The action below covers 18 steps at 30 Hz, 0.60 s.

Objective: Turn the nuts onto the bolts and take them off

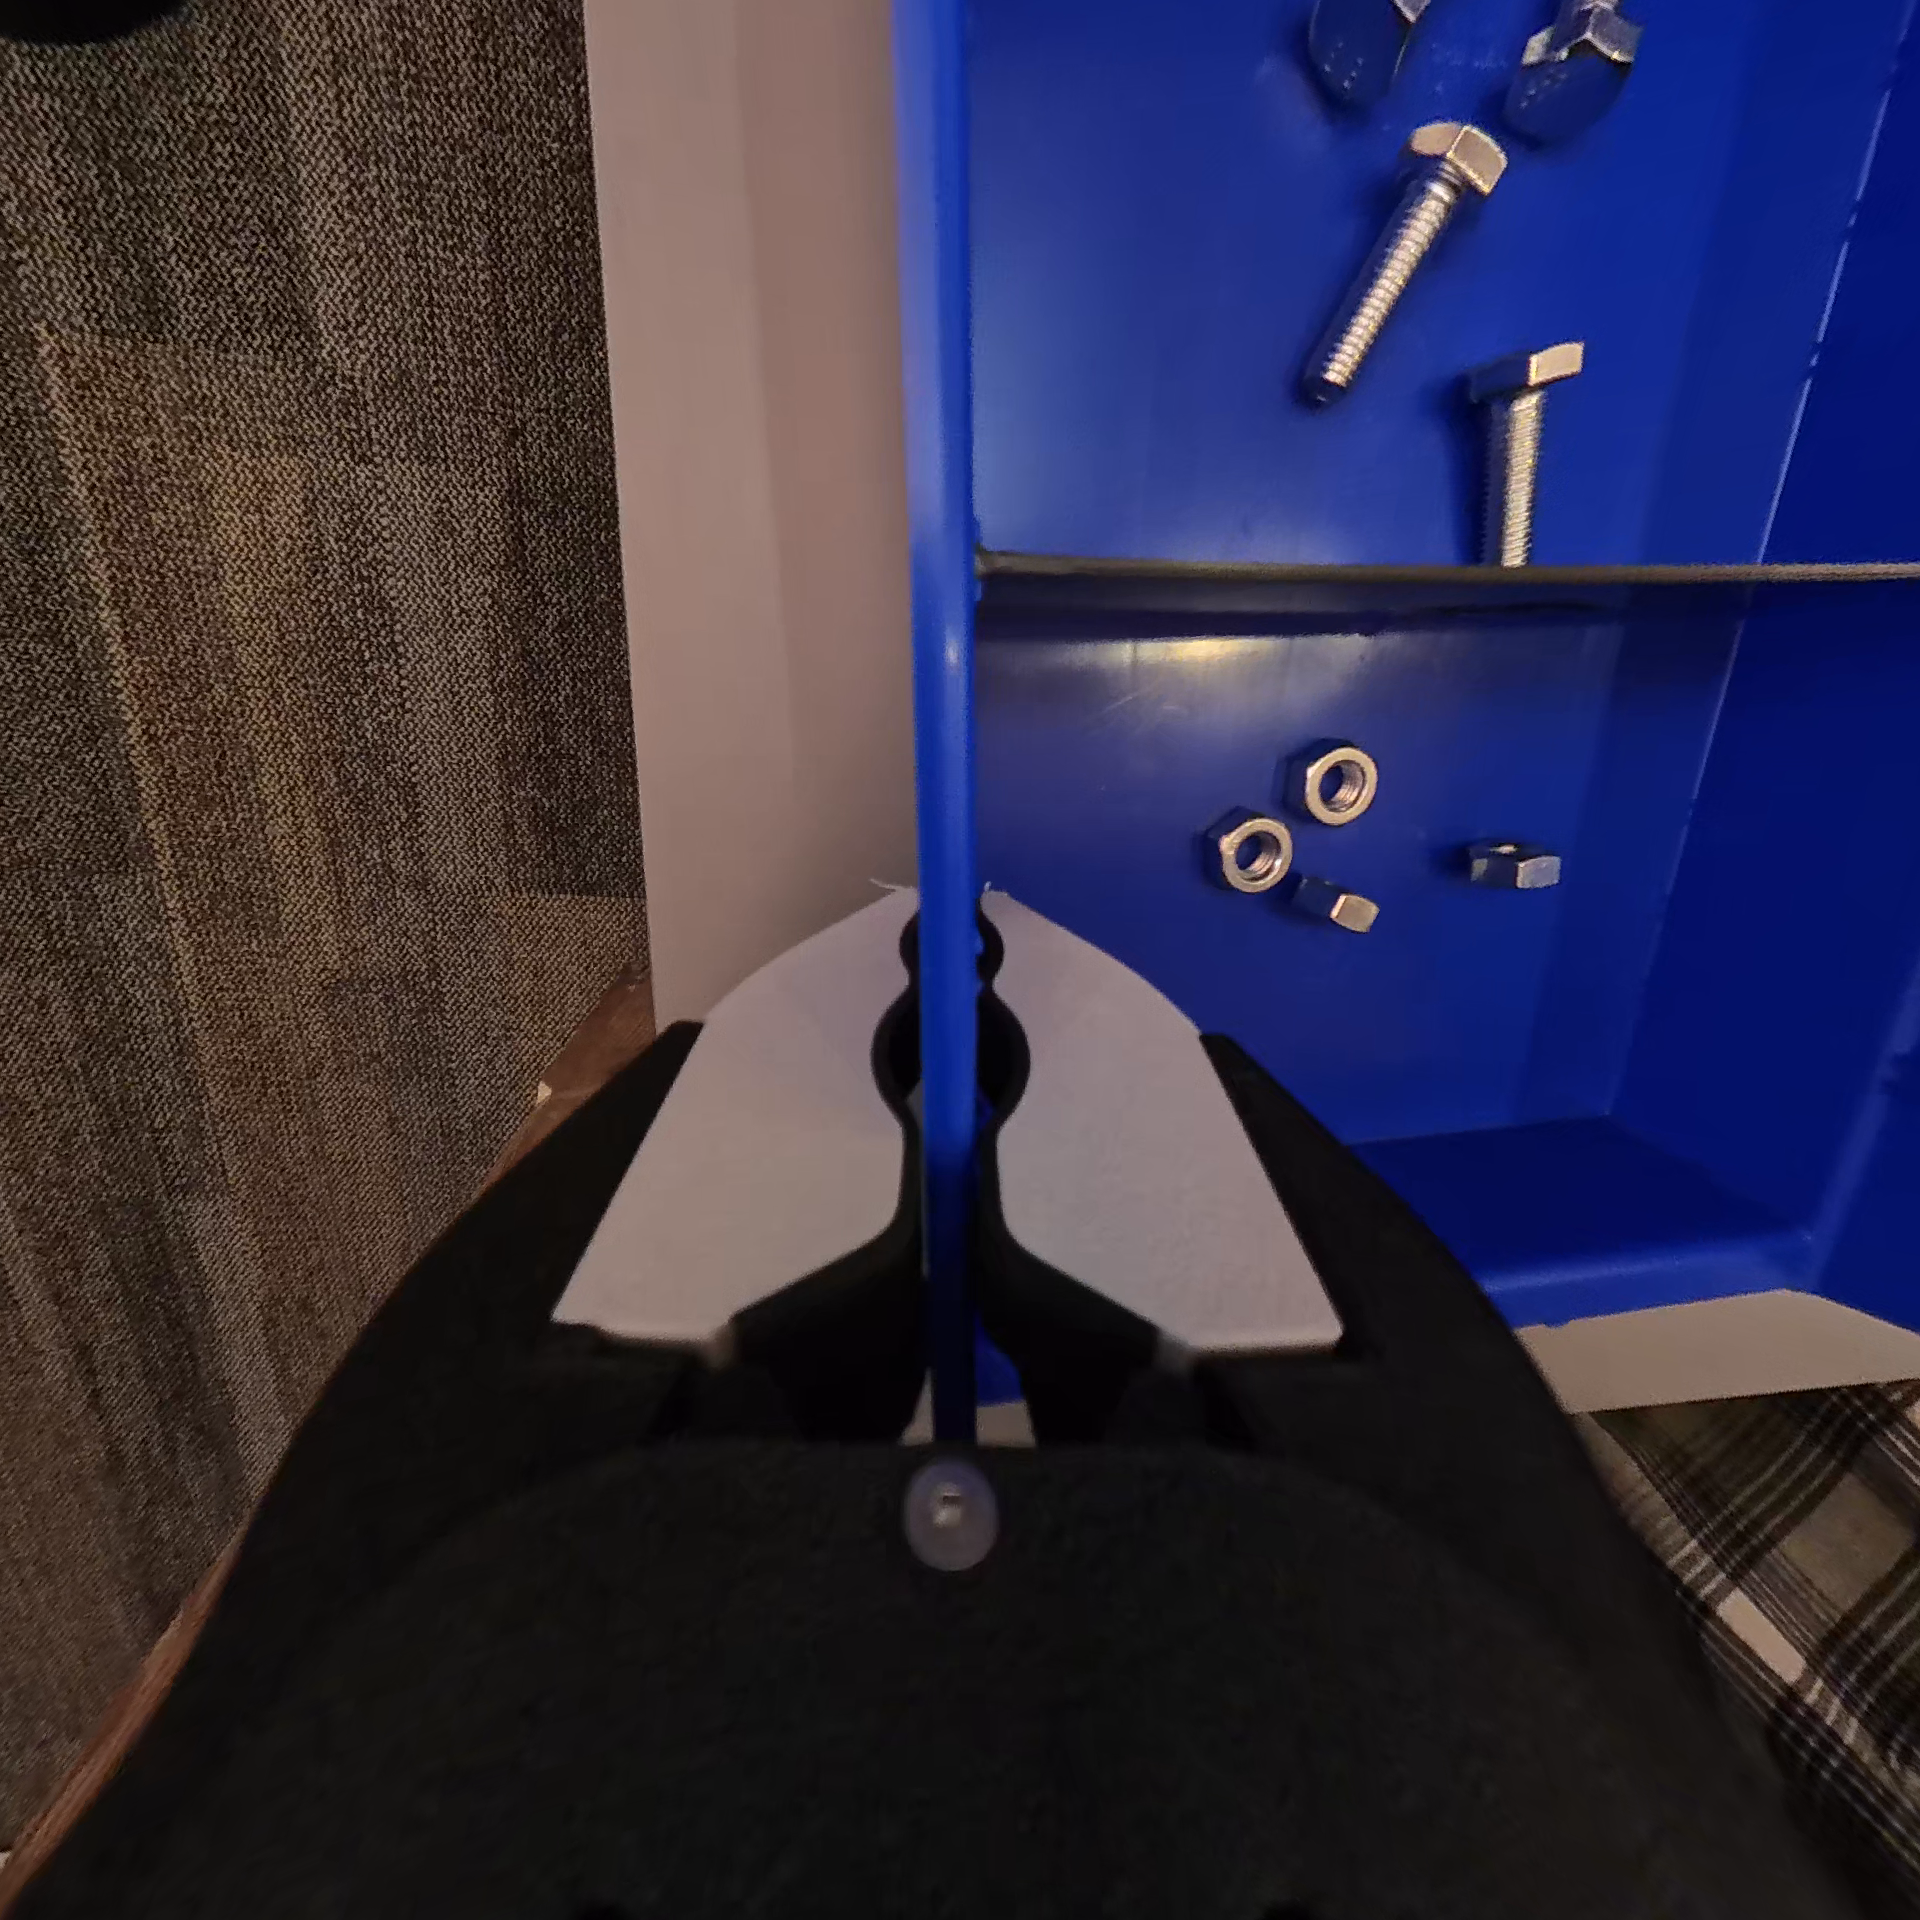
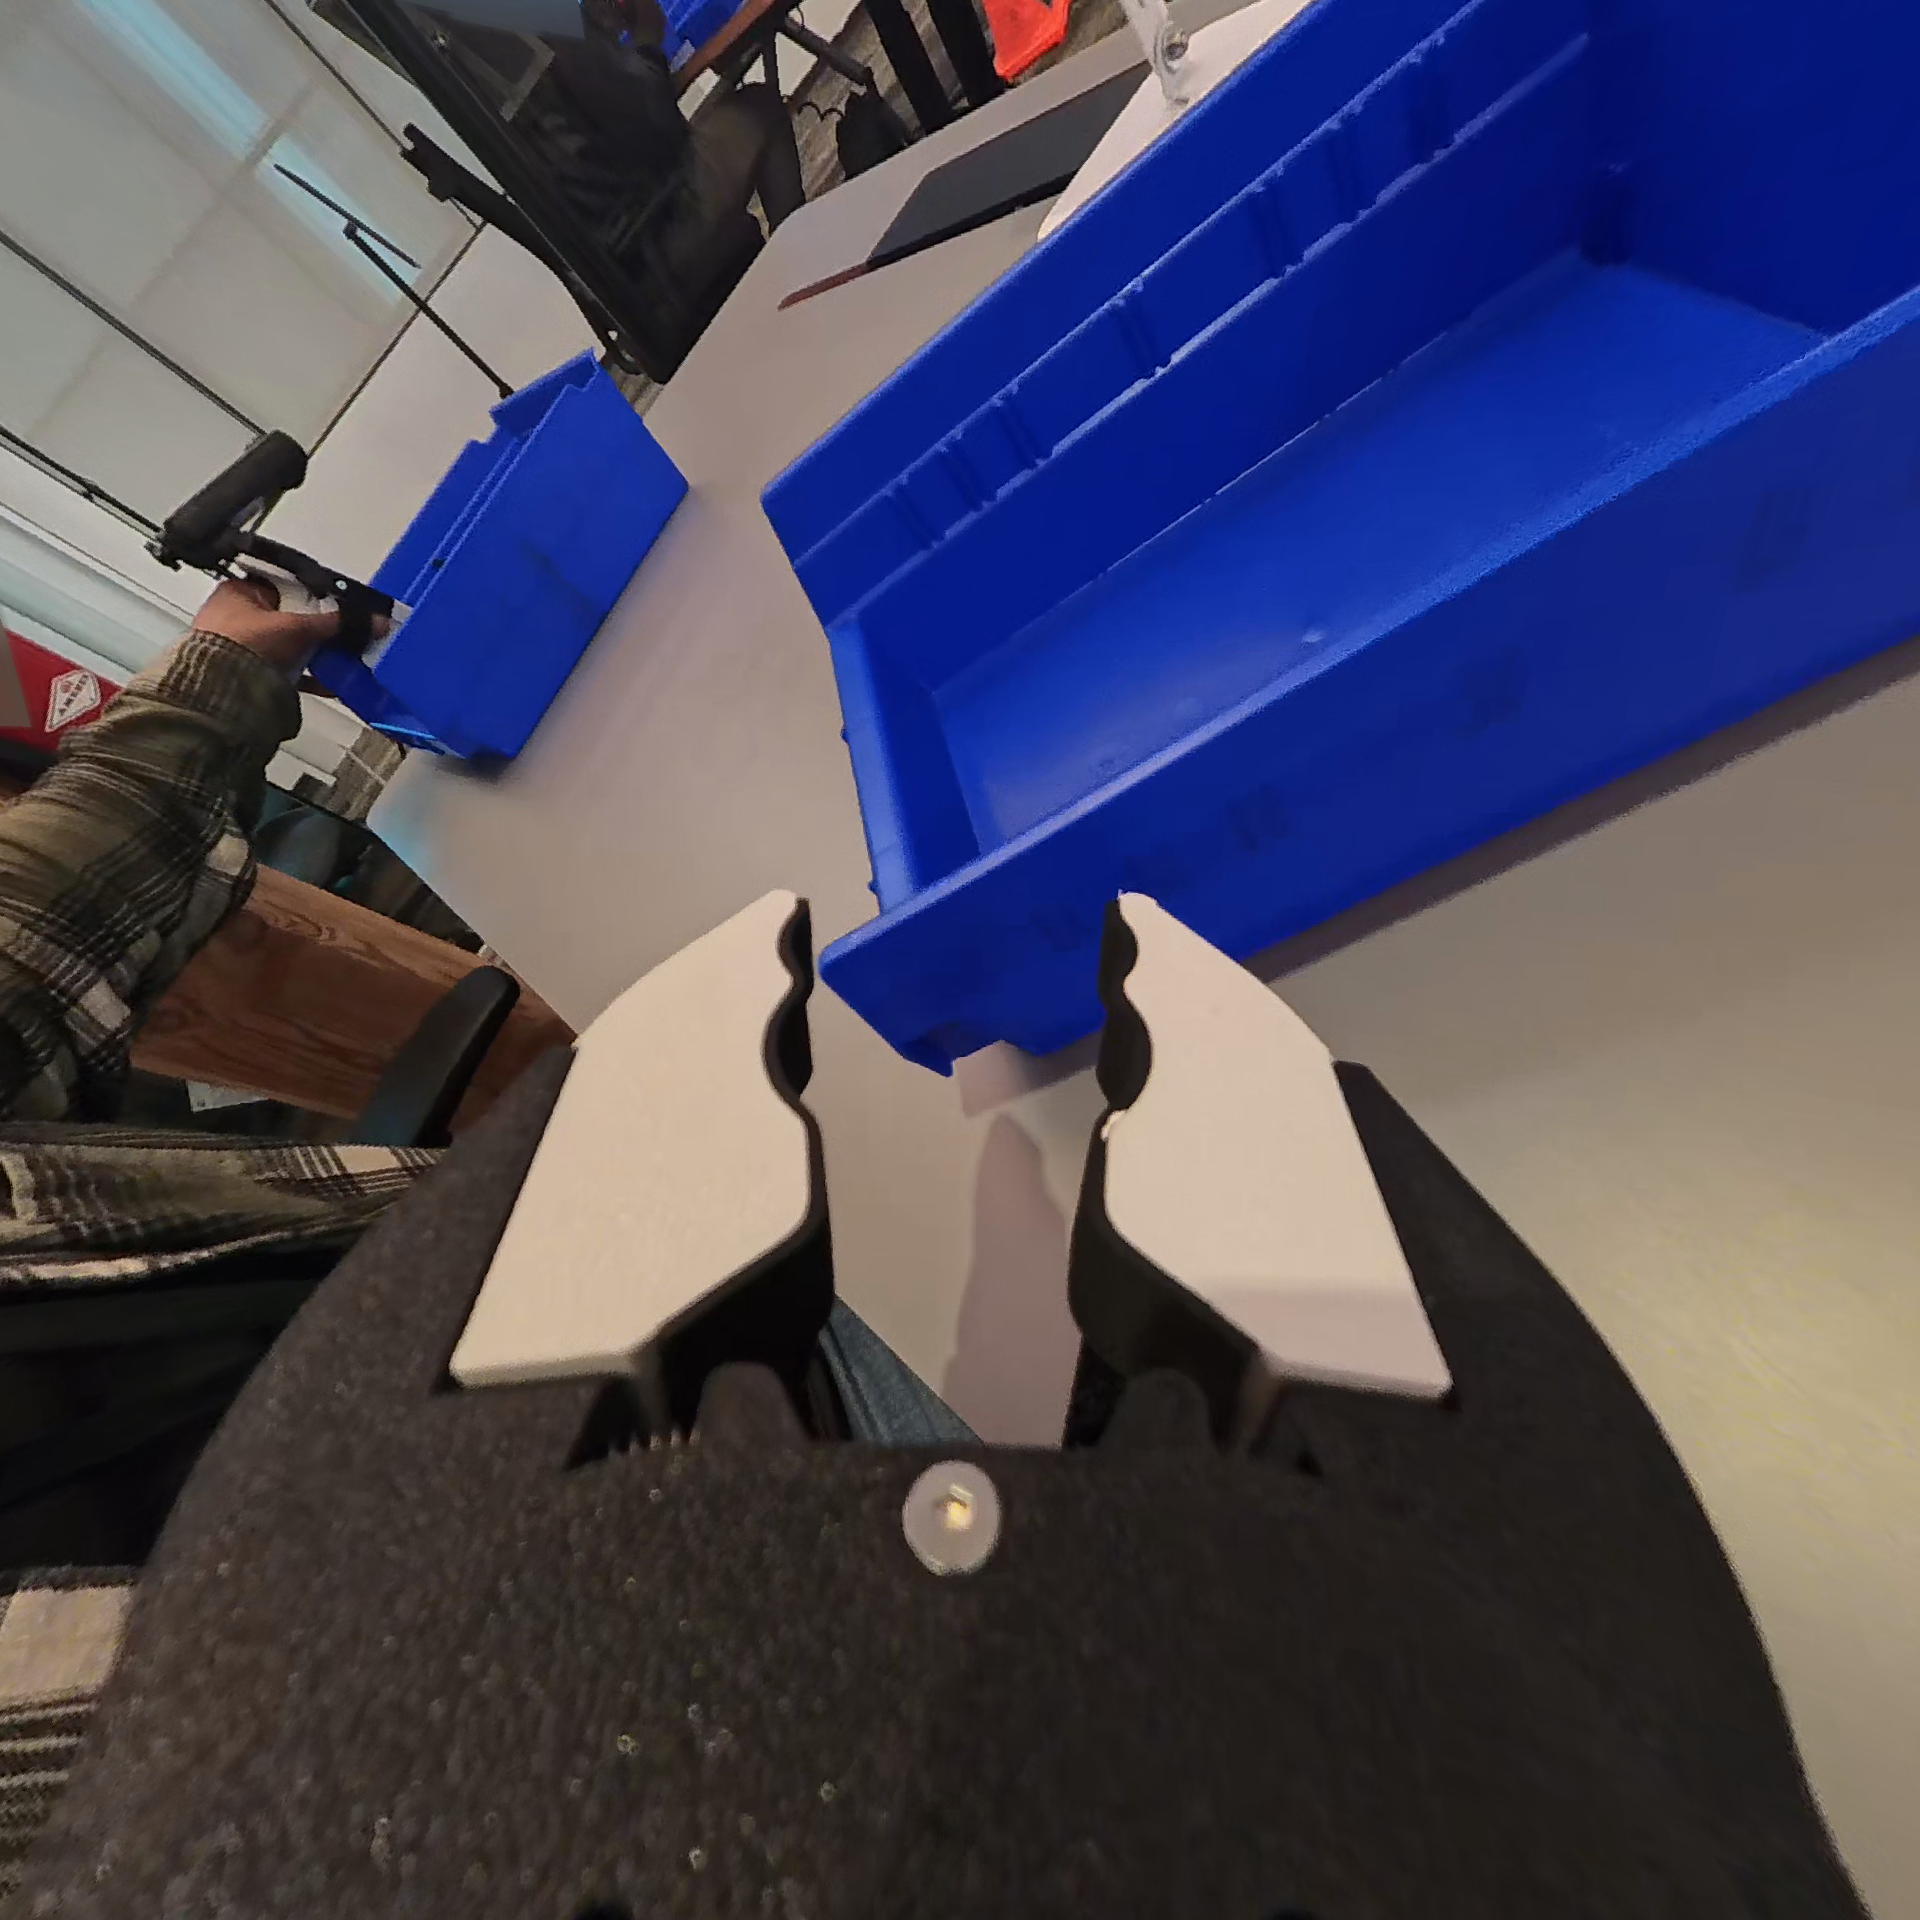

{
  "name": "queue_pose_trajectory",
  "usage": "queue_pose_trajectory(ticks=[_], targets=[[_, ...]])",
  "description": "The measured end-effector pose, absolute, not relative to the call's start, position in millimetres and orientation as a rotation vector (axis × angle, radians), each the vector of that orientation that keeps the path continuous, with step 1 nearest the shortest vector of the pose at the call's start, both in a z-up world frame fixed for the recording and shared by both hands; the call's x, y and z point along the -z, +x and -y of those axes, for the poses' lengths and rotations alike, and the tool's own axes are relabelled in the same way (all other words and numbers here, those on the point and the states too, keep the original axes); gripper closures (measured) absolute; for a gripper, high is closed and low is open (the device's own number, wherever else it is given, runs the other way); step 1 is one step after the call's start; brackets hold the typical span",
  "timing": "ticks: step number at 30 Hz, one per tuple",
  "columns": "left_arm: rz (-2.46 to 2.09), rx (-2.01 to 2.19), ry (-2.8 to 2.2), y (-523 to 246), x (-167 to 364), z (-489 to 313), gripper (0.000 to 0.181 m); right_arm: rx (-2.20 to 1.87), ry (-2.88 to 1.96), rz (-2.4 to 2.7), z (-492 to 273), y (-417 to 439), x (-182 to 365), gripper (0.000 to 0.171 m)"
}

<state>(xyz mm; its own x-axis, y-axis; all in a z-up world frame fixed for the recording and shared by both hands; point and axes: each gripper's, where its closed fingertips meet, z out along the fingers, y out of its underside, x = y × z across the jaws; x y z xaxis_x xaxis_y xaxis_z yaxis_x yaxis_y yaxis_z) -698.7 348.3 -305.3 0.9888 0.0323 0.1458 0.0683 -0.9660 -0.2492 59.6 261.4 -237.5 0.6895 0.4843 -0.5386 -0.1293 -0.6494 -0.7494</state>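
The silver hex nuts lie loose on the floor of the near compartment of a blue plastic parts bin, four of them clustered together, and the threaded silver hex-head bolts lie in the far compartment beyond a dark divider. Your left gripper, with white fingers on a black foam body, is closed tight on that bin's left side wall, which runs straight up between the fingertips. The bin sits on a pale grey tabletop with a wooden edge; speckled dark carpet lies below to the left. Only your right wrist view shows the wider room: a second, larger blue plastic bin on the same tabletop, a window wall, black stands and a dark mat farther back. Your right gripper hangs with its fingers spread apart, holding nothing, just before that bin's near corner. Far left in this view, your plaid sleeve reaches to the left gripper clamped on the smaller bin.
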Motion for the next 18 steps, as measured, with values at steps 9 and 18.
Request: queue_pose_trajectory(ticks=[9, 18], targets=[[0.061, 0.214, -2.871, -703, 305, -353, 0.175, -0.931, -2.083, 0.247, -261, 63, 235, 0.115], [0.091, 0.381, -2.396, -694, 211, -371, 0.105, -0.782, -2.205, 0.035, -294, 86, 208, 0.086]])
